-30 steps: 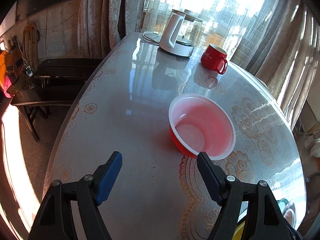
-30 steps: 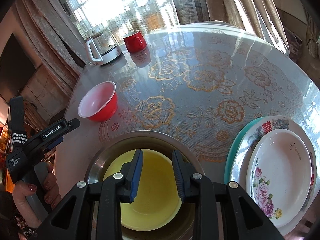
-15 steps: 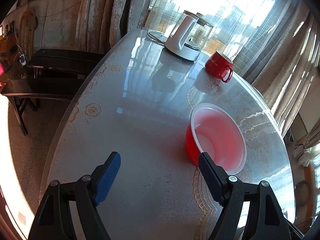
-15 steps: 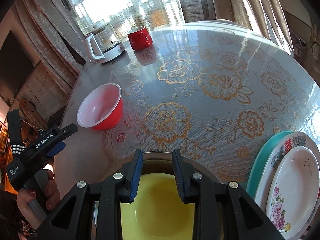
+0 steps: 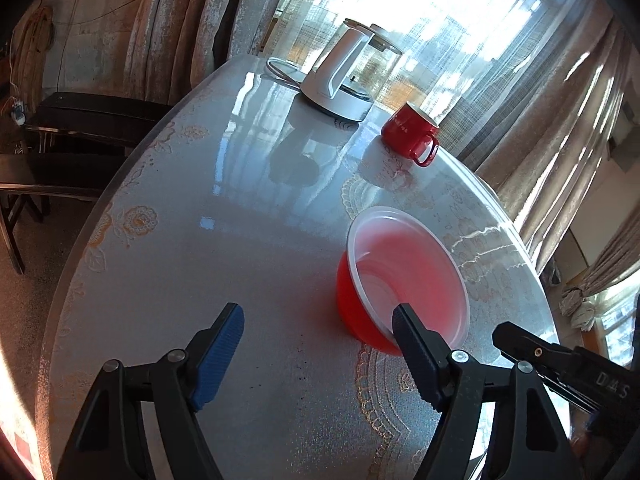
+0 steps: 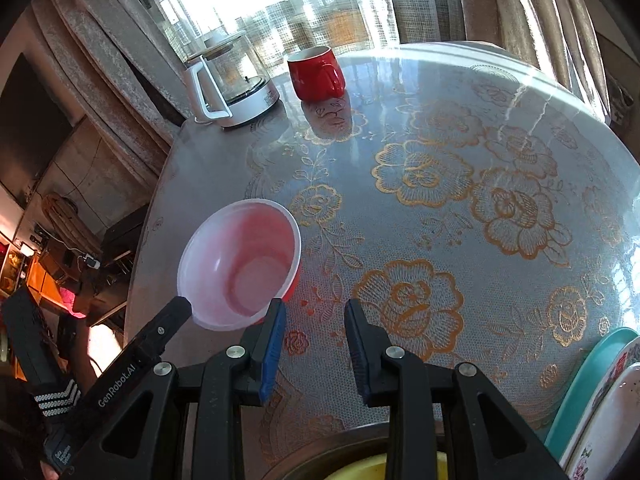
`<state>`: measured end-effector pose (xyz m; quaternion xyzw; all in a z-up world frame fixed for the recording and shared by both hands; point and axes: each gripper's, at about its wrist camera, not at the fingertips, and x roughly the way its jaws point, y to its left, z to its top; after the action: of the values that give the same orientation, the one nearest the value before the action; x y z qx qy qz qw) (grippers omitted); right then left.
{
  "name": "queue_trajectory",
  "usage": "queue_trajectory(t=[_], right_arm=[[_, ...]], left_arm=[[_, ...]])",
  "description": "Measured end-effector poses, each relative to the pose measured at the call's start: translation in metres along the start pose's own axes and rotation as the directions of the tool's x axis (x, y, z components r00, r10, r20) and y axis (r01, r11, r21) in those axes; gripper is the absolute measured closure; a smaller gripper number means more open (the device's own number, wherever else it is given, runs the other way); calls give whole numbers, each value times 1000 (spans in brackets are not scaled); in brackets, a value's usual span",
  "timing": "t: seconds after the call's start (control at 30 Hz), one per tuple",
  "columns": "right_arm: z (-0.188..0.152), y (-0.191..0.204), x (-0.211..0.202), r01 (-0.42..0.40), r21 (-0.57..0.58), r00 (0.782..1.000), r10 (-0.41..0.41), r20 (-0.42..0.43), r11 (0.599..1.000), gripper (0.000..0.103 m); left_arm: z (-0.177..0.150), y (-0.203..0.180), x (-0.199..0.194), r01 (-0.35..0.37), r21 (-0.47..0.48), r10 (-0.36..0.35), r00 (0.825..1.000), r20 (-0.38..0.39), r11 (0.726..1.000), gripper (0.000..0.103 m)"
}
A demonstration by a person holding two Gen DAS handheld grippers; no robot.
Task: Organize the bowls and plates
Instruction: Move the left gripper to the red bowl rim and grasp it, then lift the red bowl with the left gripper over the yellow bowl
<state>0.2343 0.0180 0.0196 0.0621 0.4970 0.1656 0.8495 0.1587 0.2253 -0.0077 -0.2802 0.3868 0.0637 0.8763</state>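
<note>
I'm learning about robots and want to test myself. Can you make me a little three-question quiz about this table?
1. True or false: the left gripper is holding the red bowl.
2. What colour is the mug beside the kettle?
3. Which lies nearest the right gripper? A. the kettle B. the bowl C. the mug

Key: 1. False; its fingers are open with nothing between them, one tip near the rim. 2. Red. 3. B.

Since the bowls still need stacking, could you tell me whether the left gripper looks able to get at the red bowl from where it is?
Probably yes: the left gripper is open, one fingertip already at the red bowl rim, with nothing between them.
</note>
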Motion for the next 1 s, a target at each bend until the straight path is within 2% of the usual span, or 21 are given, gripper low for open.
queue_trajectory(t=[0.13,0.2,0.4,0.53,0.63,0.67,0.8,1.0], right_arm=[[12,5,14,7,12,1000,-7,-9,1000,72],[16,8,24,19,10,999,-19,-28,1000,72],[13,4,48,-3,42,996,7,-89,999,72],[9,4,56,-28,59,993,34,-109,998,79],[5,3,55,-45,59,993,52,-107,997,88],[4,2,54,-48,64,993,55,-108,997,91],[-3,0,47,-66,71,992,73,-102,995,93],[-7,-8,28,-68,85,995,73,-61,994,93]], left_arm=[[0,-5,2,-13,27,12,1000,9,1000,29],[0,-6,3,0,29,0,1000,4,1000,38],[-1,-4,9,12,30,-12,1000,-19,999,53],[-2,-6,11,27,27,-26,999,-28,999,54],[-3,-7,12,49,32,-47,998,-44,998,61],[-4,-8,13,58,33,-56,997,-53,998,67],[-7,-17,14,63,73,-58,996,-67,995,83],[-15,-35,10,87,147,-79,995,-63,985,86]])
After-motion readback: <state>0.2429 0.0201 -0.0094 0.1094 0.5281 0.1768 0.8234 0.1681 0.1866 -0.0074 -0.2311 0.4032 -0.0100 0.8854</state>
